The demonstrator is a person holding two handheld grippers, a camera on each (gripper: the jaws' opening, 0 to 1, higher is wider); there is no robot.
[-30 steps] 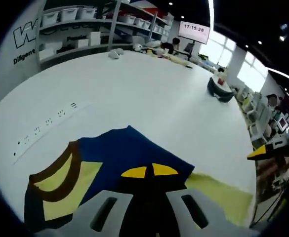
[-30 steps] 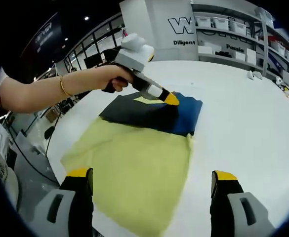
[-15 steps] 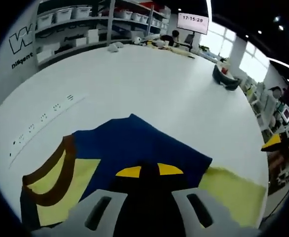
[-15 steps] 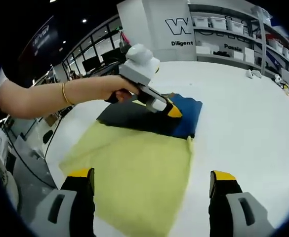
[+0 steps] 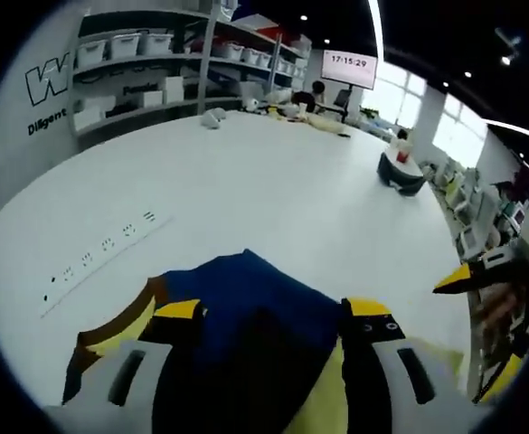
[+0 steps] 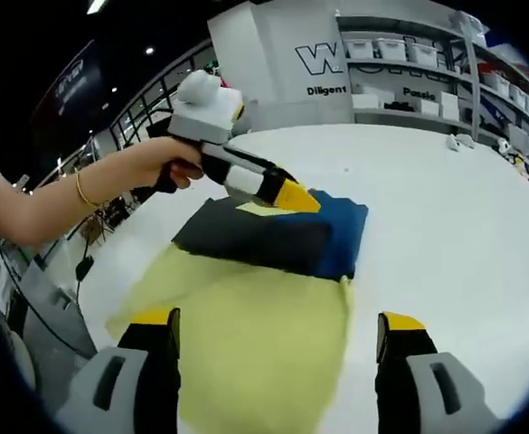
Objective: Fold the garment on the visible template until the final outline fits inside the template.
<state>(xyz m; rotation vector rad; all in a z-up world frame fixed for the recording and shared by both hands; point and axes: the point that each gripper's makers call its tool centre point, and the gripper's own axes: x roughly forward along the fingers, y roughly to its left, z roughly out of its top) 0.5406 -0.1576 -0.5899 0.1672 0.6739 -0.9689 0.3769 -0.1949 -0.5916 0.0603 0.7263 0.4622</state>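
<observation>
Two views, one white bench. On it, seen in the right gripper view: a pale yellow template sheet lying flat, with a folded garment at its far edge, dark navy on the near part, brighter blue on the far right part, a small yellow patch near the top. Garment lapping over the sheet's far edge, mostly on bare bench beyond it. Right gripper low at the bottom of that view, jaws spread wide apart, yellow-tipped, nothing between them, hanging above the near part of the sheet. Left gripper held in a hand from the left, yellow tips over the garment's far edge; whether touching the cloth, cannot tell.

In the left gripper view: left gripper with jaws clearly apart, blue garment showing between and beyond them, brown-trimmed neckline with yellow at the left. White power strip flat on the bench, well left of the garment. Shelving with bins behind; a wall screen further back. Right gripper's yellow tip entering from the right edge.
</observation>
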